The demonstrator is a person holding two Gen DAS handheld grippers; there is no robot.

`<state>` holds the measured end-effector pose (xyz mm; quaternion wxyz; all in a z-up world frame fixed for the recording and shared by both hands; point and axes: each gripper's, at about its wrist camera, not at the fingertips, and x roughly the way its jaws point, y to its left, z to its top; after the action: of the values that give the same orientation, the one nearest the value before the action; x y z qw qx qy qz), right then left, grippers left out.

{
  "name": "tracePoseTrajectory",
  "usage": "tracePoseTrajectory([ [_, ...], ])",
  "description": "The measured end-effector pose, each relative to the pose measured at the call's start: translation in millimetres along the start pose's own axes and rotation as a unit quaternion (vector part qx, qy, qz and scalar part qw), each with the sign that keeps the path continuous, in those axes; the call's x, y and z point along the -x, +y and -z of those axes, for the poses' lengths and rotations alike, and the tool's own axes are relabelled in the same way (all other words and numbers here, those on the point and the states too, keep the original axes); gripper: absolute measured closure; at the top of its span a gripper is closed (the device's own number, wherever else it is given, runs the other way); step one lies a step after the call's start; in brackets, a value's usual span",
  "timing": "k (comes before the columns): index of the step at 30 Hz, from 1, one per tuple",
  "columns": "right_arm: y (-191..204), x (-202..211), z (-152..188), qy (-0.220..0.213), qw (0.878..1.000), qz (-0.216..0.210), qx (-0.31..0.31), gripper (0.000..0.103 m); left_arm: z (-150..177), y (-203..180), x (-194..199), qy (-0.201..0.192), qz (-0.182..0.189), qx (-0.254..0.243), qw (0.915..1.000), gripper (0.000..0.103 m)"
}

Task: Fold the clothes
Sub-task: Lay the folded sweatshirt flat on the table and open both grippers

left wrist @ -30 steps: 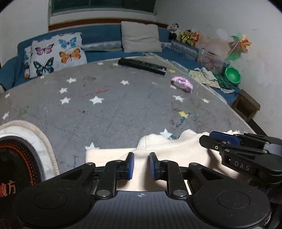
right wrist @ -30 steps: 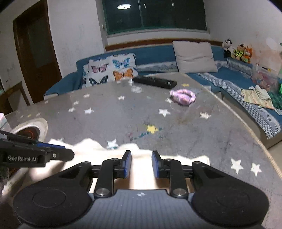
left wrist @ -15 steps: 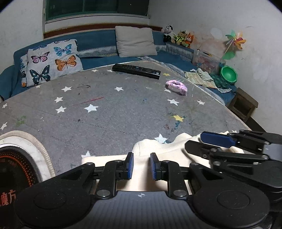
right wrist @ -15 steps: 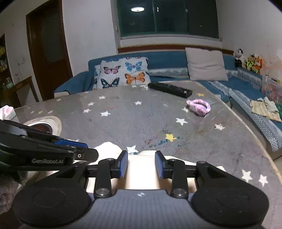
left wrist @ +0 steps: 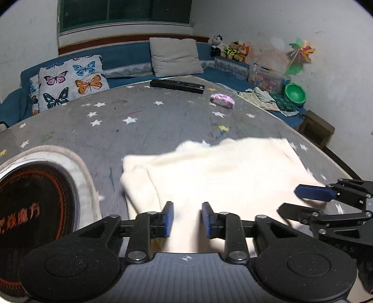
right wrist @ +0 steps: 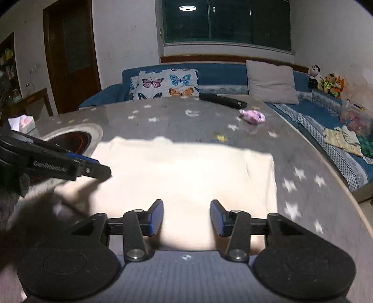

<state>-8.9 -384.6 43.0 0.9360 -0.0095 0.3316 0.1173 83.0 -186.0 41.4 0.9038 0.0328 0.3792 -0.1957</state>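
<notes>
Cream garment [left wrist: 216, 172] lies flat at the table's [left wrist: 144, 121] near edge. Left gripper [left wrist: 187, 219] and right gripper [right wrist: 186, 218] both have fingers apart above it, gripping nothing.

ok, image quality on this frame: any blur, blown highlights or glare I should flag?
Left wrist: cream garment blown out, folds barely readable; its edges and the table stars smear with motion blur; strong fisheye bending at the rim. Right wrist: garment likewise overexposed, stars at right streaked, left gripper casts a soft dark shadow; ceiling lamp reflection glares in the window.
</notes>
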Motion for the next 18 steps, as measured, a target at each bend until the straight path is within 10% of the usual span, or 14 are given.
tracePoseTrajectory([
  [18, -22.2, 26.4, 15.0, -0.023, 0.998, 0.033, -0.053, 0.041, 28.7, 9.3, 23.9, 0.000, -0.013, 0.031, 0.9994, 0.059],
])
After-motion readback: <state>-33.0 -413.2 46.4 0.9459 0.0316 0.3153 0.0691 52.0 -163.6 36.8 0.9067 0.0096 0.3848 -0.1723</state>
